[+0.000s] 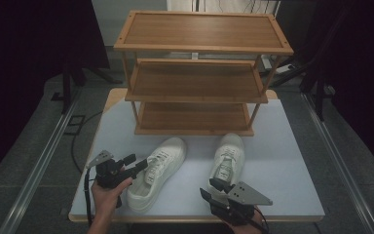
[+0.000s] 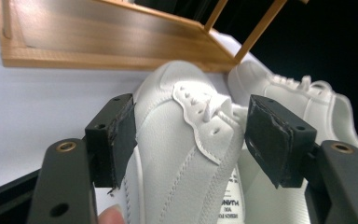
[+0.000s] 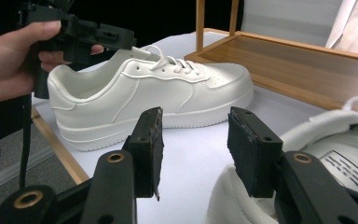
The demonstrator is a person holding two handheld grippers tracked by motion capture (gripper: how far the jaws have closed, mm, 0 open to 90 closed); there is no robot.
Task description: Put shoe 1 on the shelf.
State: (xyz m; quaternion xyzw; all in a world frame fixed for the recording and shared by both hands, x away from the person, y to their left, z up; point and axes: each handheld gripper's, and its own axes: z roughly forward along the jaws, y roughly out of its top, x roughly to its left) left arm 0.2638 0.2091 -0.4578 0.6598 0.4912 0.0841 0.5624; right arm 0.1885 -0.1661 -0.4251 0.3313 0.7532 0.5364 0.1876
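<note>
The left hand-held gripper (image 2: 189,135) straddles the left white leather sneaker (image 1: 157,171) on the bench (image 1: 282,165), jaws wide, not pinching. The right hand-held gripper (image 3: 193,149), open and empty, sits beside the right white sneaker (image 1: 228,158). Next, likely: close, lift toward the bamboo three-tier shoe rack (image 1: 197,73).

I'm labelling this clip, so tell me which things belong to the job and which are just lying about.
In the job:
left shoe
right shoe
left claw
right claw

Just there:
wooden rack
table
</note>
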